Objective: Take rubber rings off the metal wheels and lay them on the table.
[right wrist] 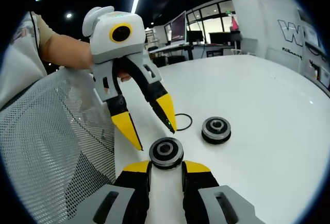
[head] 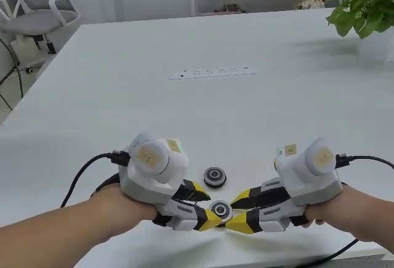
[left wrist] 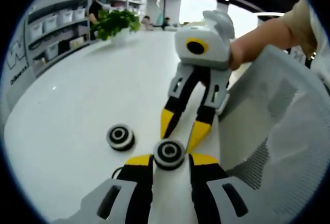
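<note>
1. Closest to me, low in the head view, a small metal wheel (head: 220, 209) hangs just above the near edge of the table (head: 184, 114), caught between the two tongs that come in from 9 and 3 o'clock
2. As I read it, the right gripper (left wrist: 180, 137) is clamped across the wheel's rim to keep it from turning or slipping. In its own view the yellow tips press against both sides
3. My left gripper (right wrist: 154, 136) has its jaws apart, one tip beside the wheel and the other above it. That looks to me like a stance for hooking the ring while the other tong braces
4. At 12 o'clock from the held wheel, the other wheel (head: 215, 177) lies flat on the table, near but apart, probably waiting its turn
5. One thin black ring (right wrist: 181, 121) lies flat on the tabletop at about 9 o'clock from the other wheel in the right gripper view, so I'd judge one ring is off already
6. Both wheels are short round discs, bright metal with a dark centre. The held one carries a dark band at its edge, which I take for rubber
7. Jaw tips are yellow and pointed on black arms. The tabletop is smooth, matt white, so a loose ring should stay put
8. Mesh chair back (left wrist: 268, 147) sits just beside the table edge
</note>
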